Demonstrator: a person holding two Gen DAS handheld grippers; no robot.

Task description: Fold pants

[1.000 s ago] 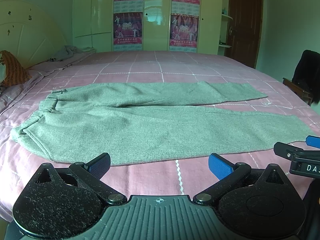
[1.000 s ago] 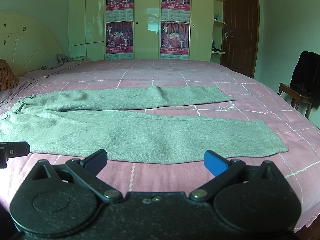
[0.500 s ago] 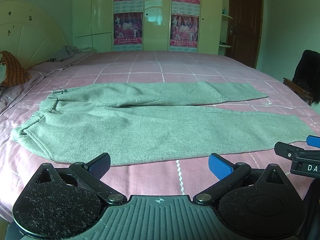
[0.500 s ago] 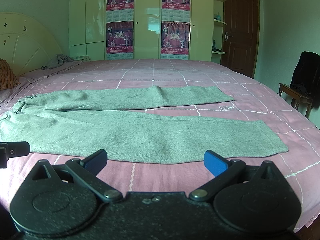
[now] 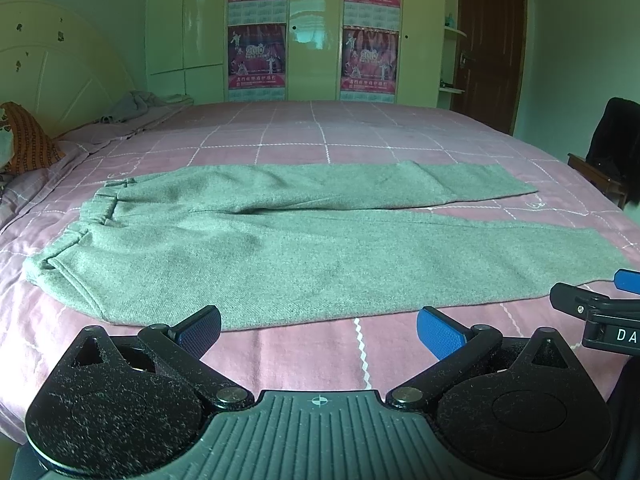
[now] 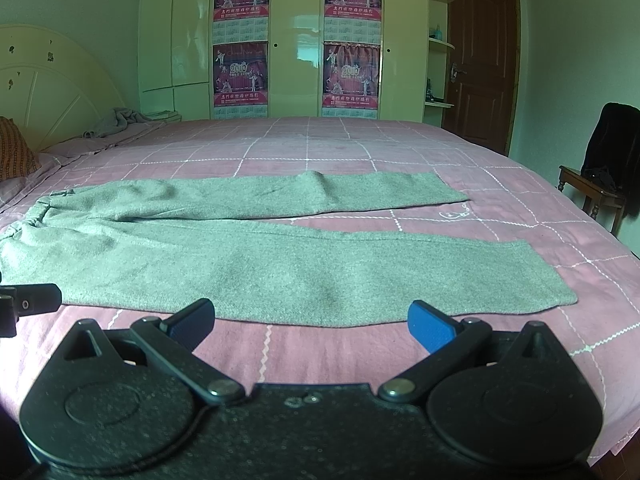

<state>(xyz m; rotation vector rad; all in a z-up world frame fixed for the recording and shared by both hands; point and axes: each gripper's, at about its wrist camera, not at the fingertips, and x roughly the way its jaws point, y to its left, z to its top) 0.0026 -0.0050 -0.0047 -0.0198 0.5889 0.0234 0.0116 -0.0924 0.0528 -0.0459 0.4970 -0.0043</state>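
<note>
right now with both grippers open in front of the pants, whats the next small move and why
Probably ease both grippers forward and down to the near leg's front edge. The pants lie flat and unfolded on the bed, legs apart. The left gripper and right gripper are open, hold nothing, and sit short of that edge, so gripping it should come first.

I see grey-green pants (image 5: 304, 248) on a pink bedspread (image 5: 320, 128) crossed by a white grid of stitched lines. My left gripper (image 5: 318, 330) and right gripper (image 6: 310, 320) are black with blue pads (image 5: 438, 330), and the wardrobe (image 6: 296, 40) is pale cream with magenta posters (image 6: 240, 74). The door (image 6: 480, 56) is dark brown, the pillow (image 5: 30, 140) orange with a dark pattern, the chair (image 6: 592, 192) brown under black cloth.
</note>
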